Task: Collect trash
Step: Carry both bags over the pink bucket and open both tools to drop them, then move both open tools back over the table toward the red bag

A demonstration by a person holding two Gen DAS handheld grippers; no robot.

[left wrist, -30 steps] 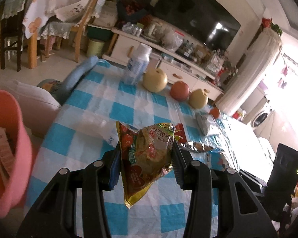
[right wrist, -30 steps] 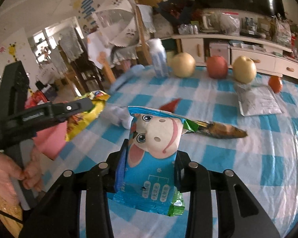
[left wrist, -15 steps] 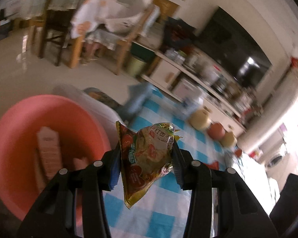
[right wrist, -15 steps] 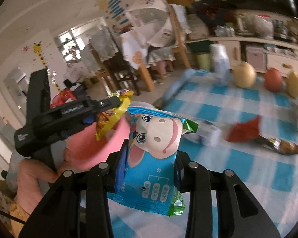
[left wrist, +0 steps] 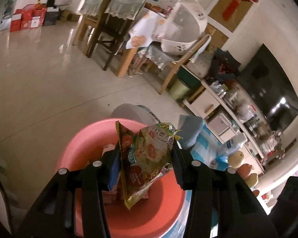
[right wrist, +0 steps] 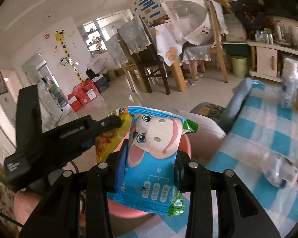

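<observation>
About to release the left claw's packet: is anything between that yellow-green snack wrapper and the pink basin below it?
Nothing visible blocks it. The left claw holds the yellow-green snack wrapper directly over the round pink plastic basin, whose opening holds only earlier trash.

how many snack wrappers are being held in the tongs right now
2: a yellow-green wrapper in the left tongs over the pink basin, and a blue cow wrapper in the right tongs.

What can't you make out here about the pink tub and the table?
- Pink basin contents: left wrist view, mostly covered by the yellow snack wrapper and left gripper.
- Basin in right wrist view: largely hidden behind the blue cow wrapper in the right gripper.
- Bottle on the checked tablecloth: motion-blurred, label unreadable.
</observation>
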